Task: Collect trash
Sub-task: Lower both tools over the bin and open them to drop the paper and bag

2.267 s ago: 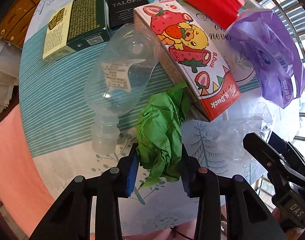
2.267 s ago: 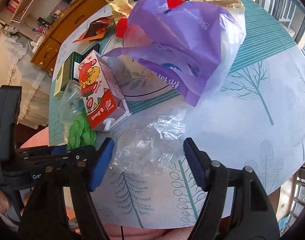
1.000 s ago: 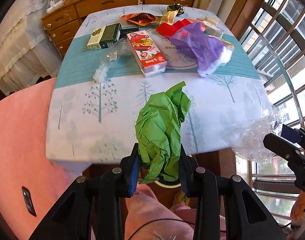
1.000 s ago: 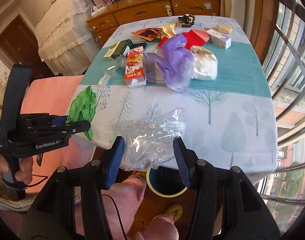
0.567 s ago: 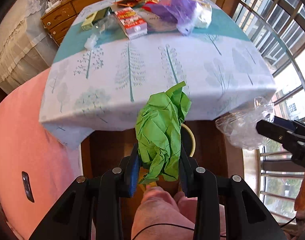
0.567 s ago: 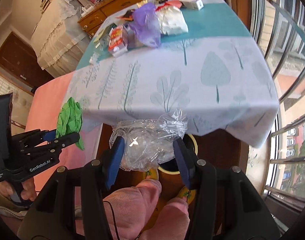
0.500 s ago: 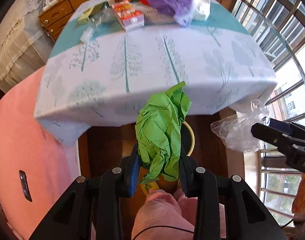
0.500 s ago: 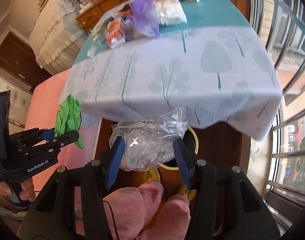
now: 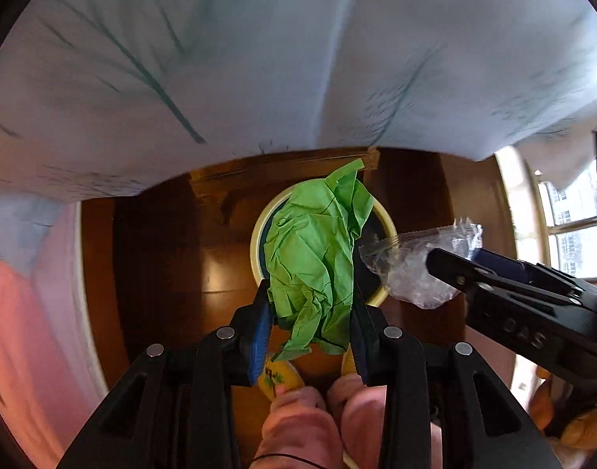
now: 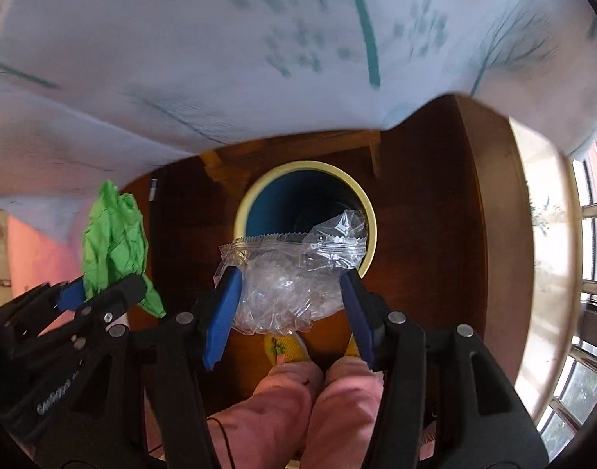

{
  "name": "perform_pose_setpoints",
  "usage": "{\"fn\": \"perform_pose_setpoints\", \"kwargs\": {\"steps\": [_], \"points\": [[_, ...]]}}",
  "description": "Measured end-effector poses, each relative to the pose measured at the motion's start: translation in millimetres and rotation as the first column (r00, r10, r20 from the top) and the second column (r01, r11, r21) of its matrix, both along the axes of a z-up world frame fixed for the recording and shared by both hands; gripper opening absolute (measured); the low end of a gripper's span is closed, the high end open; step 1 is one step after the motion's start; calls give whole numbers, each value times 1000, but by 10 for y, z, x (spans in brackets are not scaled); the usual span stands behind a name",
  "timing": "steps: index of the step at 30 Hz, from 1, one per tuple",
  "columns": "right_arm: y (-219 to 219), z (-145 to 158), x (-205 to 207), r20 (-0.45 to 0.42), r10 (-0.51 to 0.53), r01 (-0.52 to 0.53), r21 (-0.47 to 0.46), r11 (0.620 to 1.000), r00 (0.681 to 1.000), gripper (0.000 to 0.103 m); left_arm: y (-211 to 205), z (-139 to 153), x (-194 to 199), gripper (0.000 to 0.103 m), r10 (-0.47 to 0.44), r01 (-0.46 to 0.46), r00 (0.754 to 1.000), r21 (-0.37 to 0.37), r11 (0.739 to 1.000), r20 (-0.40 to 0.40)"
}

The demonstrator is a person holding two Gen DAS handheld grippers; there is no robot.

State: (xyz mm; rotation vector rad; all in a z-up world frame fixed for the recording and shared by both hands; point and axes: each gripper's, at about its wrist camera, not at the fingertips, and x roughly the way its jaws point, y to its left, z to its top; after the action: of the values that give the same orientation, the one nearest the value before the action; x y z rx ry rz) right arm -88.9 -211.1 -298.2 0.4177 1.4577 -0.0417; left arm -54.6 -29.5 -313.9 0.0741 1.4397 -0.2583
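Note:
A crumpled green paper (image 9: 314,250) is clamped in my left gripper (image 9: 310,301), which points straight down over a round bin with a cream rim (image 9: 255,246) and a dark blue inside. My right gripper (image 10: 288,277) has a crinkled clear plastic bag (image 10: 294,273) between its blue pads; its jaws are opening, and the pads still touch the bag. The bag hangs over the near edge of the bin rim (image 10: 298,166). In the left wrist view the clear bag (image 9: 407,269) sits at the bin's right edge. The right wrist view shows the green paper (image 10: 114,242) left of the bin.
The tablecloth's overhang (image 9: 259,58), white with teal trees, fills the top of both views. The bin stands on a dark wooden floor (image 10: 435,234) under the table. A person's legs in pink trousers (image 10: 318,398) and yellow slippers (image 9: 278,379) are just below the bin. Window bars (image 10: 595,234) lie at the right.
Both grippers have dropped from above the tabletop to below its edge, carrying the green paper and the clear bag. The bin now lies directly under them and looks much larger.

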Motion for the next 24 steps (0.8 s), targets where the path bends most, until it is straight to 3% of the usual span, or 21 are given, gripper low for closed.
{"fn": "perform_pose_setpoints", "kwargs": {"steps": [4, 7, 8, 13, 19, 24], "points": [[-69, -548, 62, -11, -57, 57, 10, 998, 998, 57, 35, -444, 44, 44, 22, -22, 1000, -2, 1000, -7], [-111, -862, 108, -28, -91, 92, 27, 995, 995, 67, 58, -633, 67, 79, 19, -19, 1000, -9, 1000, 1], [-121, -920, 100, -30, -93, 94, 27, 995, 995, 68, 64, -669, 74, 83, 17, -17, 1000, -13, 1000, 5], [-160, -952, 150, 7, -96, 96, 11, 995, 995, 70, 117, -663, 135, 83, 27, -27, 999, -13, 1000, 24], [-198, -649, 111, 30, -113, 112, 42, 993, 993, 71, 112, -216, 147, 83, 62, -59, 997, -52, 997, 56], [-192, -184, 58, 45, -106, 104, 34, 994, 993, 72, 227, 239, 119, 83, 90, -86, 993, -54, 995, 72]]}}
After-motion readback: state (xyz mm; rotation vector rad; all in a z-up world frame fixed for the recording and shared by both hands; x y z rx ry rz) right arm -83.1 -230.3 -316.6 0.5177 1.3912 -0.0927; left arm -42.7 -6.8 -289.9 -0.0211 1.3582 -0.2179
